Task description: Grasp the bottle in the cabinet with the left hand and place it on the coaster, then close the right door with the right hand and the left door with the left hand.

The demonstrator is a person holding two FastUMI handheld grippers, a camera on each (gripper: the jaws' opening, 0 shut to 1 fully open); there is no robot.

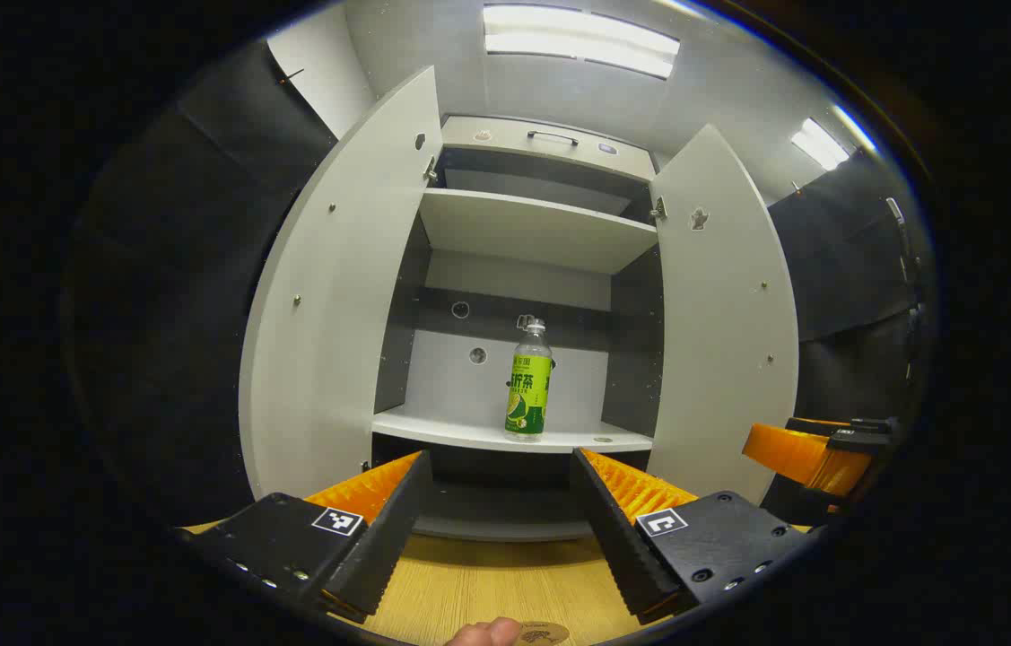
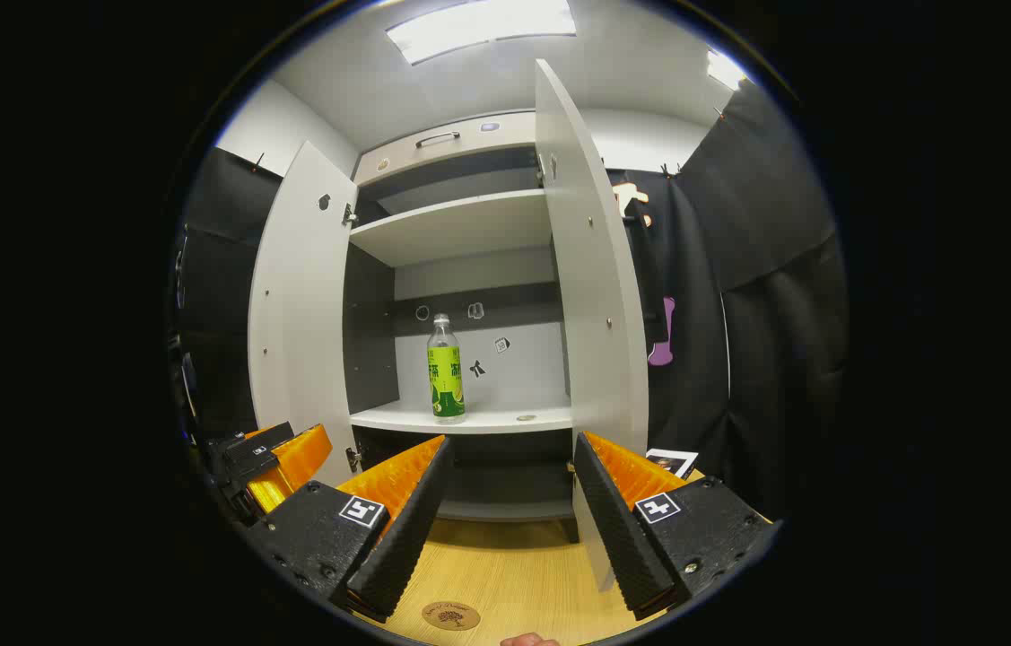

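Bottle (image 1: 528,383): clear plastic, pale cap, green and yellow label; standing upright on the lower shelf of the cabinet (image 1: 537,229), near the shelf's front edge, apart from the back wall. Left door (image 1: 339,296) and right door (image 1: 725,314): pale grey panels, both swung wide open toward the viewer. Coaster (image 2: 451,615): small round brown disc with a dark printed motif, lying flat on the wooden counter (image 2: 514,574) in front of the cabinet, nothing on it.

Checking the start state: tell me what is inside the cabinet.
The cabinet, both doors open, holds one upright bottle on its lower shelf. The upper shelf's top surface is seen from below, so anything lying there is hidden.
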